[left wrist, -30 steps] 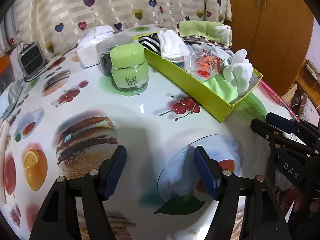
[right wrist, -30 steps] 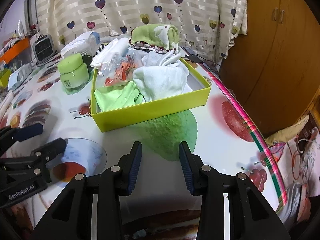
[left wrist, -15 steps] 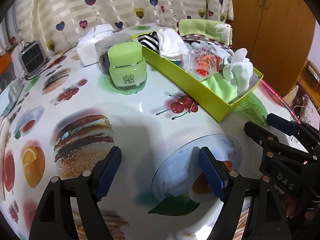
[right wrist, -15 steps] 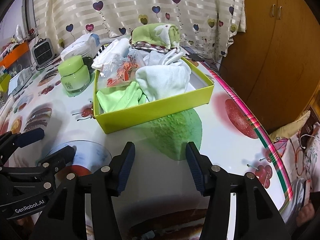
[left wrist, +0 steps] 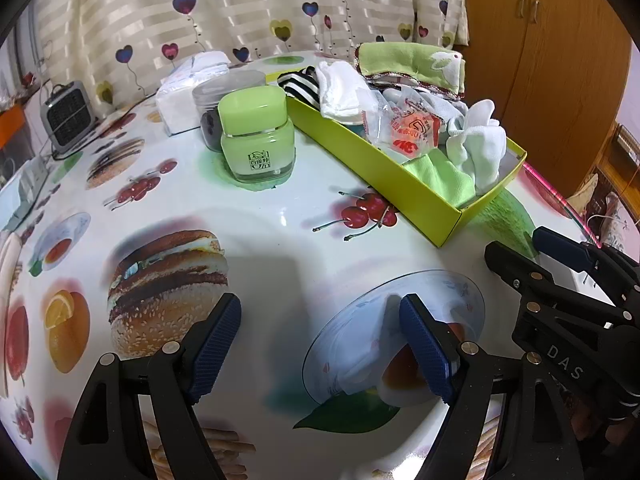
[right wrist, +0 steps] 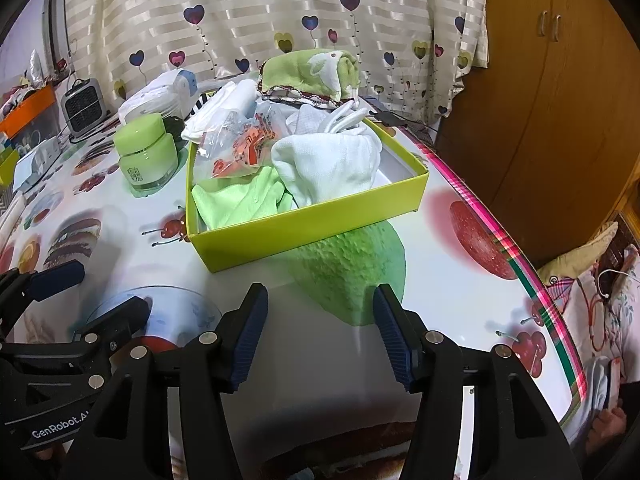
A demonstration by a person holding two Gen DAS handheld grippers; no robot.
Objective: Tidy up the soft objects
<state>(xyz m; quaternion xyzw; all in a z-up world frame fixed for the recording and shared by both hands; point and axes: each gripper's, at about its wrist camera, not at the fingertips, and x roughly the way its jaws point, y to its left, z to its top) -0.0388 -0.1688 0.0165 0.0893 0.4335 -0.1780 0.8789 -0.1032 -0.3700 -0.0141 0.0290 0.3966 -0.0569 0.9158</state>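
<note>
A yellow-green box [right wrist: 304, 226] [left wrist: 404, 184] on the printed tablecloth holds soft things: white socks [right wrist: 332, 164] [left wrist: 478, 144], a light green cloth [right wrist: 236, 200] [left wrist: 438, 172], a clear plastic packet with red print [right wrist: 240, 146] [left wrist: 404, 128], a striped sock [left wrist: 300, 84]. A rolled green towel [right wrist: 312, 70] [left wrist: 412, 64] rests on the box's far end. My left gripper [left wrist: 320, 344] is open and empty, low over the table, short of the box. My right gripper [right wrist: 318, 332] is open and empty in front of the box's near wall.
A green-lidded jar [left wrist: 256, 136] [right wrist: 146, 152] stands left of the box, a dark jar [left wrist: 212, 120] and a tissue pack [left wrist: 188, 88] behind it. A small grey heater [left wrist: 68, 114] stands far left. The table edge [right wrist: 532, 280] runs along the right, with wooden cupboards [right wrist: 560, 100] beyond.
Both grippers have opened wider and drawn back a little from the box. Nothing in the box has moved.
</note>
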